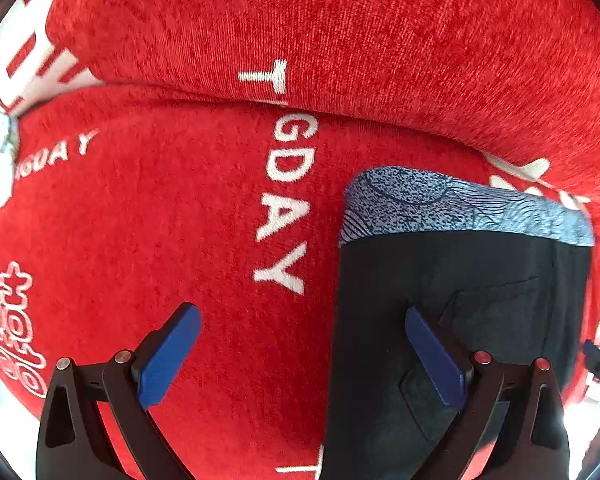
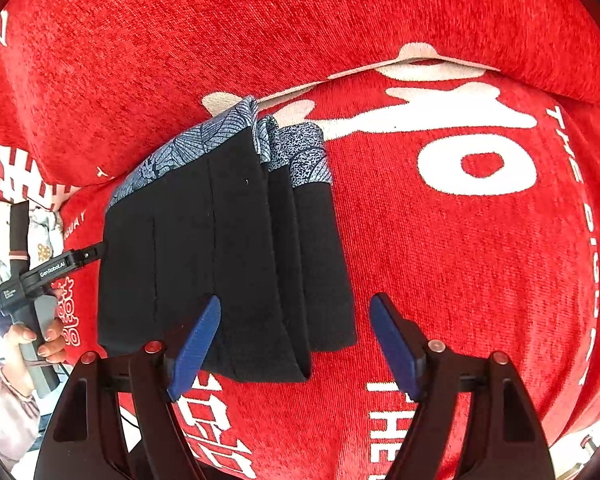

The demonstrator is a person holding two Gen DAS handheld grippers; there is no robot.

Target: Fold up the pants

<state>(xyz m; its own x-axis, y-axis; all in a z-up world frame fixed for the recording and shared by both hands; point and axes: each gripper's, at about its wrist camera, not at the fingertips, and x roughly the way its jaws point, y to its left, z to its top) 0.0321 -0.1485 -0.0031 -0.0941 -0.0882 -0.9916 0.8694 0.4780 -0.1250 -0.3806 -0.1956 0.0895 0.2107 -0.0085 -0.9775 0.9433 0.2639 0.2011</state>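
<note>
Both grippers, left gripper (image 1: 302, 354) and right gripper (image 2: 296, 344), gape empty over soft, light black folded pants (image 2: 220, 260); grip the layered edge.

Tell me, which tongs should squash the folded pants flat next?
Probably the right tongs. They are open directly over the near folded edge of the black pants, where layers stick up. The left tongs, also open, straddle only the pants' side edge.
</note>
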